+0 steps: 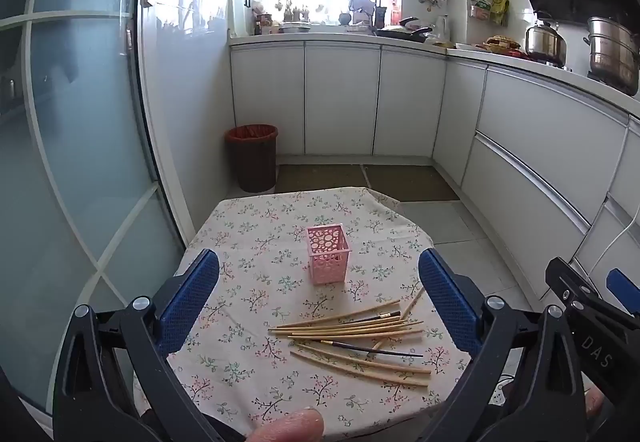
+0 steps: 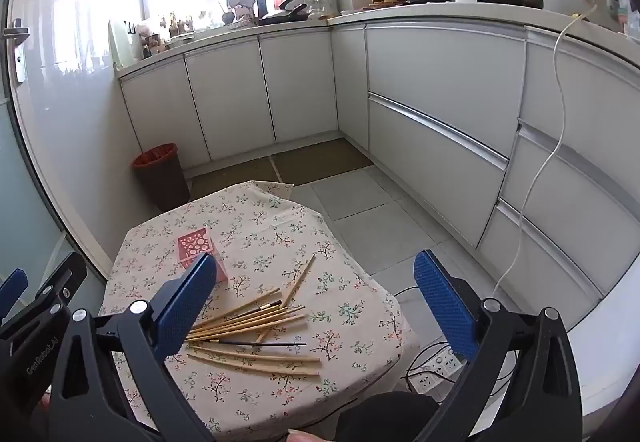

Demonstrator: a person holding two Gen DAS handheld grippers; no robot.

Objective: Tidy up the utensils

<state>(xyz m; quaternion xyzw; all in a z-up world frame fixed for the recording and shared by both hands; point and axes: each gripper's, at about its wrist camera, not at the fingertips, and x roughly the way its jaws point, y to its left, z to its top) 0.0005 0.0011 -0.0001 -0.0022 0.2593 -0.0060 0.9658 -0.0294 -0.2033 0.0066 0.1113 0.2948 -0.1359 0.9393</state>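
Observation:
A pink perforated holder [image 1: 328, 259] [image 2: 197, 247] stands upright in the middle of a small table with a floral cloth [image 1: 256, 242] [image 2: 352, 326]. Several wooden chopsticks [image 1: 352, 328] [image 2: 248, 322] and two dark thin ones [image 1: 372, 350] lie loose in a pile on the cloth, in front of the holder and to its right. My left gripper [image 1: 319, 306] hovers over the table's near side, open wide, nothing between its blue pads [image 1: 188, 302]. My right gripper [image 2: 316, 306] is also open and empty, above the table's right edge; its left pad [image 2: 184, 310] hides part of the holder.
A brown waste bin [image 1: 253, 156] [image 2: 161, 173] stands on the floor beyond the table, by a glass door [image 1: 80, 146]. White cabinets [image 1: 540, 146] run along the back and right. A power strip with cables [image 2: 436, 366] lies on the floor at the table's right.

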